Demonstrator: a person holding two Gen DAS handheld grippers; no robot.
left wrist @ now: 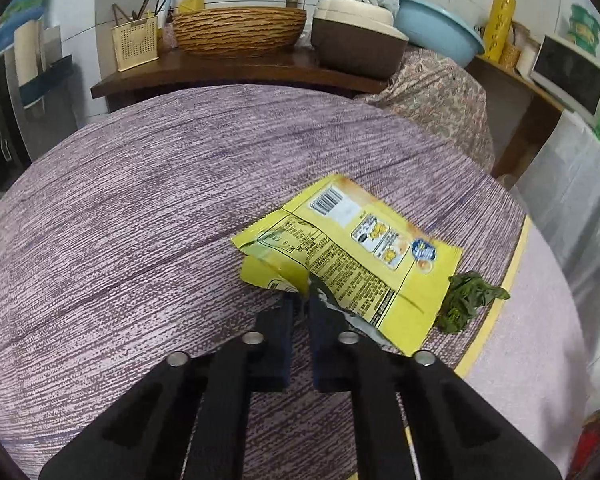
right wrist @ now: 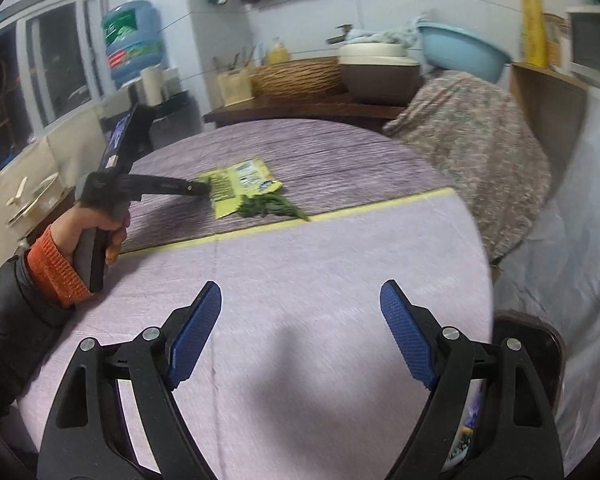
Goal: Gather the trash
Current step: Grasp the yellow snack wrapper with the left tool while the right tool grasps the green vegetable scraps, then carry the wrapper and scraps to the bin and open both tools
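A torn yellow snack wrapper (left wrist: 352, 256) lies on the purple striped tablecloth (left wrist: 140, 216). My left gripper (left wrist: 305, 300) is shut on its torn near edge. A wilted green leaf (left wrist: 466, 300) lies just right of the wrapper, partly under it. In the right wrist view the left gripper (right wrist: 204, 189) pinches the wrapper (right wrist: 240, 184) and the leaf (right wrist: 268, 206) sits beside it. My right gripper (right wrist: 300, 312) is open and empty, above the pale lilac cloth (right wrist: 300, 264) near the table's front.
A yellow tape line (right wrist: 340, 214) divides the two cloths. Behind the table stands a wooden counter (left wrist: 228, 70) with a woven basin (left wrist: 240, 28), a utensil holder (left wrist: 136, 46) and a brown pot (left wrist: 356, 40). A dark bin (right wrist: 540, 356) sits at lower right.
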